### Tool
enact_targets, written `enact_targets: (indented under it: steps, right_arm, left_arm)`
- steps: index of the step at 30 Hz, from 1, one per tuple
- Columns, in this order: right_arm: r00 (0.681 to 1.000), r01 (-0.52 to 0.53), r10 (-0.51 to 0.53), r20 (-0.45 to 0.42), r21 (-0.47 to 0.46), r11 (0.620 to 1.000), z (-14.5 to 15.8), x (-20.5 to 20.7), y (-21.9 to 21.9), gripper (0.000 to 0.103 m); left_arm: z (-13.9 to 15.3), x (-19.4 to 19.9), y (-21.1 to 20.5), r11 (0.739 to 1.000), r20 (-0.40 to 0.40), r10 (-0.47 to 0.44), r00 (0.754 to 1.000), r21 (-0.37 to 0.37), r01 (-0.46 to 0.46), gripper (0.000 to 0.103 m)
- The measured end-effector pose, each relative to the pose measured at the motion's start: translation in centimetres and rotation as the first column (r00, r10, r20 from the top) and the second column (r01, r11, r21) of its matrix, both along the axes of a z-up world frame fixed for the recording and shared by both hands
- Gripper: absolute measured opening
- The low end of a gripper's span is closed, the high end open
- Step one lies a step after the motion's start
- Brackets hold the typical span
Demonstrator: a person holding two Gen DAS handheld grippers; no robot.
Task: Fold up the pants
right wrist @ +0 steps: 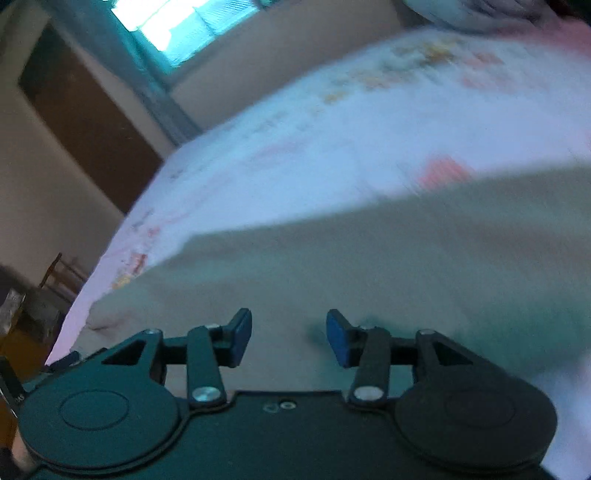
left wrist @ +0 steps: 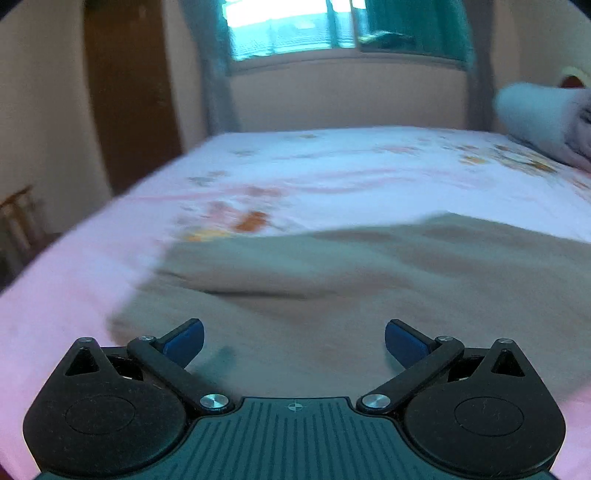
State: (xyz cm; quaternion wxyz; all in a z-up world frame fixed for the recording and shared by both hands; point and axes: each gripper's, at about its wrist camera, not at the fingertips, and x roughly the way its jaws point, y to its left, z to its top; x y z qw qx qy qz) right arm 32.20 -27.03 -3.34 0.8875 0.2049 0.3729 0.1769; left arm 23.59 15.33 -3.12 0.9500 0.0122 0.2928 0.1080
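Observation:
Beige pants (left wrist: 369,288) lie spread on the bed, filling the lower half of the left wrist view; a dark crease crosses the cloth. They also show in the right wrist view (right wrist: 388,266), blurred by motion. My left gripper (left wrist: 294,341) is open wide and empty, just above the near edge of the pants. My right gripper (right wrist: 289,338) is open and empty, low over the pants, and its view is tilted.
The bed carries a white and pink flowered sheet (left wrist: 332,170). A rolled blanket or pillow (left wrist: 546,118) lies at the far right. A brown door (left wrist: 129,96) and a window (left wrist: 332,26) are behind the bed. A wooden chair (right wrist: 61,275) stands left of the bed.

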Motion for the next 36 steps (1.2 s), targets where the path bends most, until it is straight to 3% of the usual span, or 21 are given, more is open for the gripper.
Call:
enact_targets:
  steps: [4,8,11,14,15,16,17,19,21,22,24,27,29,30,31,32,33,34,35,36]
  right_arm:
    - [0.995,-0.104,0.104,0.01,0.035,0.994,0.4,6.1,4.8,0.037]
    - [0.972,-0.236,0.235,0.025,0.058,0.97,0.1,8.5,11.8,0.037]
    - [0.938,-0.346,0.346,0.012,0.078,0.935,-0.3,9.7,17.4,0.036]
    - [0.915,-0.398,0.402,-0.03,0.087,0.913,-1.5,11.4,20.1,0.032]
    - [0.923,-0.38,0.383,-0.038,0.058,0.923,-1.7,12.2,20.5,0.032]
    - [0.94,-0.339,0.34,-0.034,0.032,0.94,-1.8,13.0,20.2,0.021]
    - [0.95,-0.305,0.308,-0.041,0.068,0.95,-2.0,14.1,19.4,0.006]
    - [0.969,-0.225,0.235,-0.074,0.118,0.967,-2.5,15.9,17.5,0.0]
    - [0.992,-0.101,0.105,-0.065,0.064,0.993,-2.1,16.3,15.0,0.023]
    - [0.996,-0.039,0.043,-0.073,0.055,0.998,-2.0,16.3,13.4,0.026]
    - [0.993,-0.012,0.024,-0.113,0.102,0.995,-1.9,15.5,10.0,0.026]
    - [1.0,0.021,-0.017,-0.025,0.178,0.984,-0.1,11.7,5.2,0.028]
    - [1.0,0.005,0.001,-0.022,0.268,0.963,-0.1,8.9,2.0,0.037]
    - [0.999,0.014,-0.007,-0.033,0.244,0.97,-0.4,7.8,0.7,0.042]
    - [0.997,0.057,-0.048,-0.062,0.148,0.987,-0.8,7.2,-0.3,0.044]
    - [0.988,0.117,-0.111,-0.109,0.049,0.992,-1.6,6.8,-1.7,0.035]
    - [0.981,0.153,-0.142,-0.131,0.081,0.985,-2.2,6.3,-3.7,0.022]
    - [0.969,0.216,-0.194,-0.154,0.144,0.966,-2.1,5.3,-6.2,0.028]
    - [0.956,0.277,-0.256,-0.145,0.153,0.948,-1.3,4.2,-8.0,0.041]
    - [0.945,0.324,-0.311,-0.1,0.161,0.932,-0.2,2.5,-9.8,0.043]
  left_arm:
    - [-0.3,2.1,5.6,0.991,-0.023,0.13,0.991,-0.037,-0.13,0.103]
    - [-1.7,4.0,8.7,0.974,-0.08,0.22,0.972,-0.036,-0.224,0.103]
    - [-4.0,4.5,10.4,0.962,-0.138,0.225,0.965,-0.129,-0.242,0.103]
    - [-5.4,3.6,11.5,0.94,-0.119,0.229,0.966,-0.23,-0.251,0.103]
    - [-5.6,3.4,11.5,0.942,-0.115,0.223,0.968,-0.231,-0.244,0.103]
    - [-5.7,3.4,11.5,0.945,-0.114,0.216,0.97,-0.227,-0.237,0.103]
    - [-5.8,3.5,11.4,0.945,-0.114,0.213,0.97,-0.23,-0.234,0.103]
    - [-6.0,3.5,11.5,0.942,-0.114,0.211,0.971,-0.241,-0.233,0.103]
    - [-6.1,3.7,11.7,0.941,-0.109,0.211,0.971,-0.246,-0.232,0.103]
    - [-6.2,3.7,11.6,0.942,-0.106,0.211,0.972,-0.244,-0.231,0.103]
    - [-6.2,3.6,11.6,0.942,-0.101,0.214,0.972,-0.24,-0.232,0.103]
    - [-5.4,3.2,11.2,0.947,-0.11,0.215,0.97,-0.218,-0.235,0.103]
    - [-5.0,3.2,10.8,0.95,-0.121,0.216,0.969,-0.205,-0.237,0.103]
    - [-4.9,3.2,10.8,0.951,-0.122,0.215,0.969,-0.198,-0.236,0.103]
    - [-4.9,3.3,10.9,0.953,-0.126,0.21,0.97,-0.197,-0.232,0.103]
    - [-5.0,3.4,11.1,0.952,-0.132,0.202,0.971,-0.206,-0.226,0.103]
    - [-4.9,3.5,11.3,0.951,-0.141,0.196,0.97,-0.214,-0.223,0.103]
    - [-4.6,3.5,11.5,0.948,-0.156,0.198,0.968,-0.221,-0.229,0.103]
    - [-3.8,3.4,11.4,0.946,-0.162,0.206,0.965,-0.217,-0.239,0.103]
    - [-2.9,2.9,11.0,0.95,-0.137,0.216,0.967,-0.2,-0.241,0.103]
